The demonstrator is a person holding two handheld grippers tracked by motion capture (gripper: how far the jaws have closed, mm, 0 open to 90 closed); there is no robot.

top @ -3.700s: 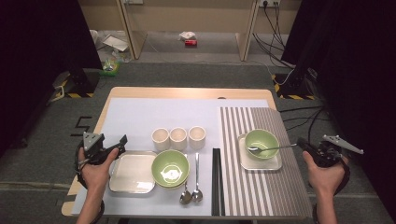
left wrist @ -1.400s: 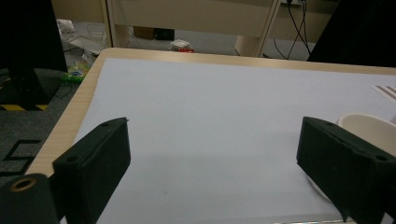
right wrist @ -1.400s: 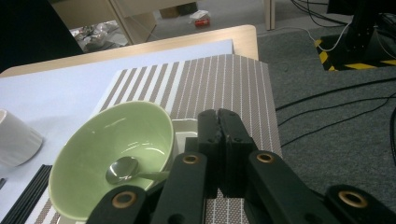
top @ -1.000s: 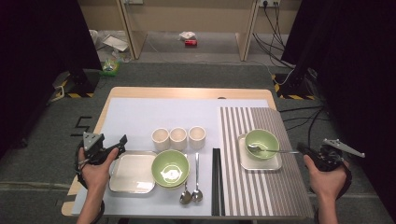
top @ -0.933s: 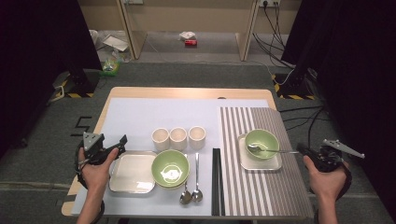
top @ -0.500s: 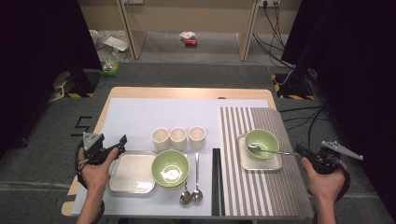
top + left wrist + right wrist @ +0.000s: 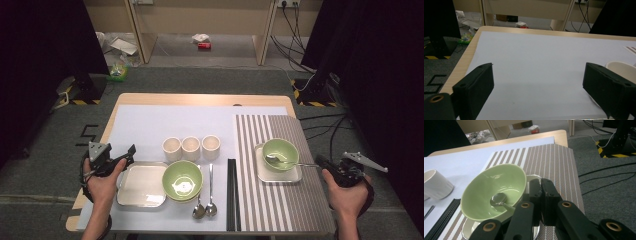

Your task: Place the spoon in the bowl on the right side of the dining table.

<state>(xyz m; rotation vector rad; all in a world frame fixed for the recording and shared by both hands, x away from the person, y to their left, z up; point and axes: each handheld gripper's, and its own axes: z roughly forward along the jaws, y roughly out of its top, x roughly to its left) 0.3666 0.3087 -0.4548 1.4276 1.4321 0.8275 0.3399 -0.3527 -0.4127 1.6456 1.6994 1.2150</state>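
Spoon clamped in our right claw, its scoop in the bowl.

The bowl sits on a small tray on the striped mat, at the right of the bench. In the right gripper view we see the jaws pressed together on the handle. Our left claw hangs with jaws wide apart, gripping nothing, just beside another tray at the bench's left, well apart from the spoon.
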